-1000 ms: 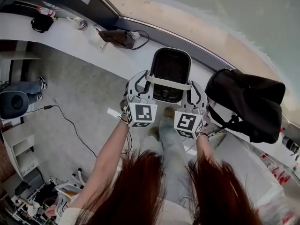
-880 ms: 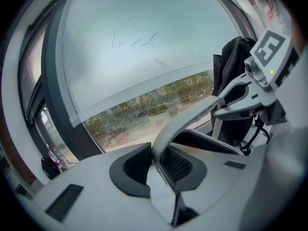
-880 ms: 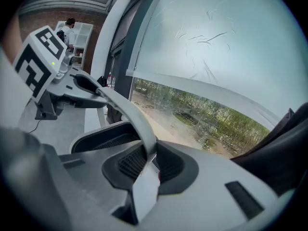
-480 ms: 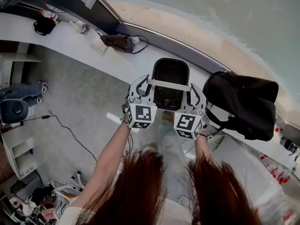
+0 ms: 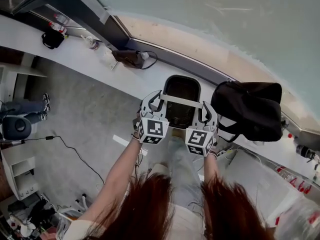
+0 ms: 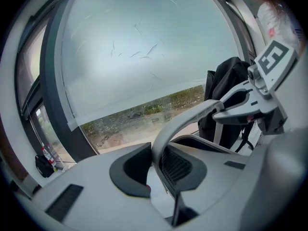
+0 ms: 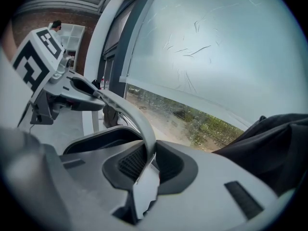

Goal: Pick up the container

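Observation:
The container [image 5: 182, 90] is a black bin with a white bail handle [image 5: 181, 101]. It hangs over the white counter [image 5: 75, 46] by the window. My left gripper [image 5: 159, 100] is shut on the handle's left end. My right gripper [image 5: 204, 107] is shut on its right end. In the left gripper view the handle [image 6: 187, 121] runs out of my left gripper [image 6: 156, 165] across to the right gripper [image 6: 240, 105]. In the right gripper view the handle [image 7: 130, 112] arches from my right gripper [image 7: 147, 162] to the left gripper [image 7: 82, 90], with the bin's rim [image 7: 96, 138] below.
A large black bag [image 5: 250, 111] lies on the counter just right of the container. A brown pouch [image 5: 131, 58] with a cable, bottles and a small black bag [image 5: 51, 39] sit further left. Grey floor with a cable lies below left.
Both grippers, still closed on the handle, have carried the container forward toward the window. The black bag and counter have shifted in the head view.

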